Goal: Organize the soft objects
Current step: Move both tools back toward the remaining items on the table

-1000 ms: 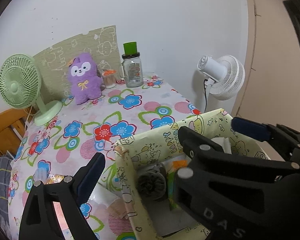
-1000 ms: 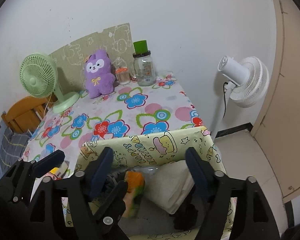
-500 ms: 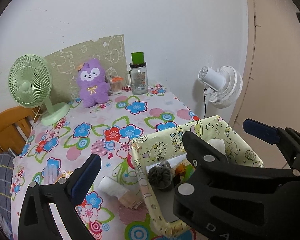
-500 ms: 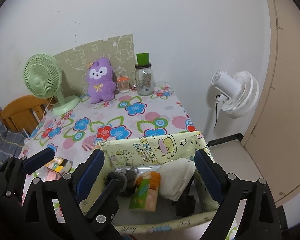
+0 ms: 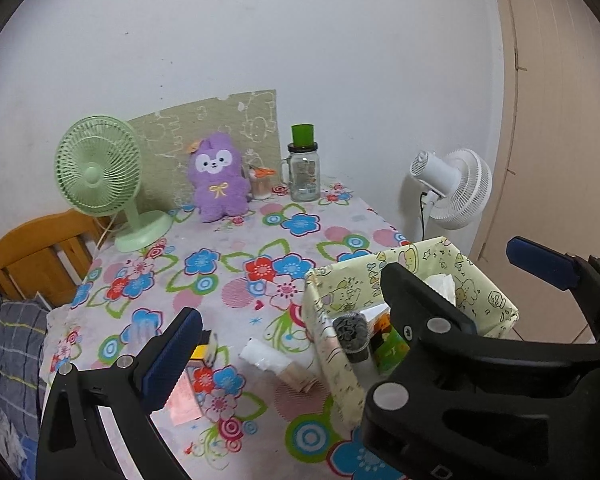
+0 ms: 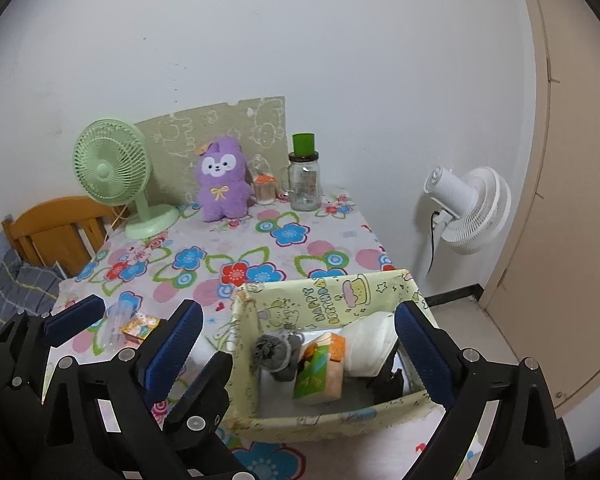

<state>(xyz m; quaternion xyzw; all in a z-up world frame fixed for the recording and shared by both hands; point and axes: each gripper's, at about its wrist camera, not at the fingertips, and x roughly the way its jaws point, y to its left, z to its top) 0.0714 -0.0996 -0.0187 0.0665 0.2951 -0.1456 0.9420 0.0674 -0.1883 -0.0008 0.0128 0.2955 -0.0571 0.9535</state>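
Both my claws pulled up and back from yellow cartoon-print fabric box (image 6: 332, 304) at near right corner of floral tablecloth (image 5: 236, 248); box now seen from higher. Means last drop likely finished.

In box: grey knit ball (image 6: 274, 354), orange-green packet (image 6: 320, 368), white cloth bundle (image 6: 370, 344). White rolled cloth (image 5: 260, 354) on tablecloth just left of box, not yet stowed; purple plush toy (image 5: 218, 176) at far edge.

Left claw (image 5: 348, 292) wide open, empty. Right claw (image 6: 298, 348) wide open above box, touching nothing.
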